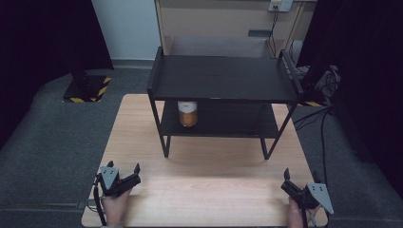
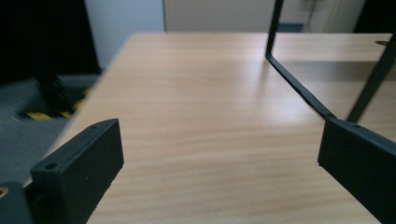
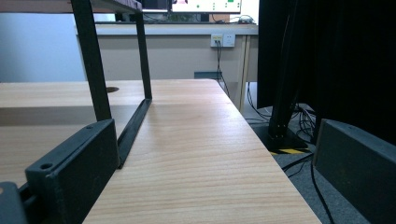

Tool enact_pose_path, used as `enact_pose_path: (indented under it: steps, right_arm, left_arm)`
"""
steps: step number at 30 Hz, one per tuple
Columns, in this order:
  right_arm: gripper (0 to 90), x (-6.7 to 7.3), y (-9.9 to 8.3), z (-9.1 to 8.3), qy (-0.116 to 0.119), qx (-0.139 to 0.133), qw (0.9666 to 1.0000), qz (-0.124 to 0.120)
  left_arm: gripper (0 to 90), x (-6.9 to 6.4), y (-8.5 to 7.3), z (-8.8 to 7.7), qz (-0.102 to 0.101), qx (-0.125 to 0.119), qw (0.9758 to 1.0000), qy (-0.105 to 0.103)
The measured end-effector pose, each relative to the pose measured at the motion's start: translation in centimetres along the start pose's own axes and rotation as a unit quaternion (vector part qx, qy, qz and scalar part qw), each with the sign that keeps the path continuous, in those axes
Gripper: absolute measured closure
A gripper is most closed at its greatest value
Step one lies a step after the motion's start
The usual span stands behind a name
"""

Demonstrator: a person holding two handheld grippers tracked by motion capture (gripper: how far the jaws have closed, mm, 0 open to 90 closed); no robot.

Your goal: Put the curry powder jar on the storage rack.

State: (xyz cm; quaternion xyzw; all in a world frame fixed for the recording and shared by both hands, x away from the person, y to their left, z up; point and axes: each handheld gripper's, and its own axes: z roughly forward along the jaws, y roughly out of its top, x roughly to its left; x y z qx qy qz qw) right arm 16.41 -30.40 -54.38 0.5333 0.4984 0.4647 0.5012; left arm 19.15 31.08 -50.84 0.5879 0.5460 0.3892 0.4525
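A jar with orange contents and a white label [image 1: 187, 113] stands on the lower shelf of a black two-level rack [image 1: 223, 80], under the left part of its top shelf. My left gripper [image 1: 124, 168] rests open at the table's near left corner, held by a hand. At the near right corner my right gripper [image 1: 301, 175] is open too. In the left gripper view the left gripper [image 2: 219, 154] has bare wood between its jaws. The right gripper [image 3: 215, 158], in its own view, holds nothing and sits beside the rack's right legs [image 3: 91, 60].
The wooden table [image 1: 204, 190] has bare wood in front of the rack. Grey floor surrounds it. A black stand base with yellow-black tape [image 1: 86, 89] sits far left. Cables [image 1: 323, 128] trail off the right side by another taped base [image 3: 285, 140].
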Motion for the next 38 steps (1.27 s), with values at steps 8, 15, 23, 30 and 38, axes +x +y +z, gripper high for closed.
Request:
enact_pose_path:
  steps: [8, 15, 23, 30, 38]
  right_arm:
    - [0.6, 0.13, 0.10, 0.02, -0.003, 0.004, 1.0000, -0.001]
    - [0.6, 0.16, 0.22, 0.08, -0.002, 0.008, 1.0000, -0.002]
    - [0.6, 0.15, 0.19, 0.07, -0.002, 0.007, 1.0000, -0.002]
    - [0.6, 0.21, 0.22, 0.08, -0.003, 0.008, 1.0000, -0.003]
    - [0.6, 0.30, 0.33, 0.15, -0.003, 0.012, 0.9999, -0.008]
  left_arm:
    - [0.0, 0.33, 0.13, 0.00, -0.015, 0.006, 0.9999, -0.005]
    - [0.0, 0.87, -0.06, -0.21, -0.040, -0.001, 0.9992, -0.007]
    - [0.0, 0.84, -0.05, -0.24, -0.049, -0.001, 0.9988, -0.002]
    - [0.0, 0.58, 0.18, -0.04, -0.025, 0.007, 0.9996, -0.011]
    - [0.0, 0.77, 0.01, -0.14, -0.043, 0.000, 0.9990, -0.008]
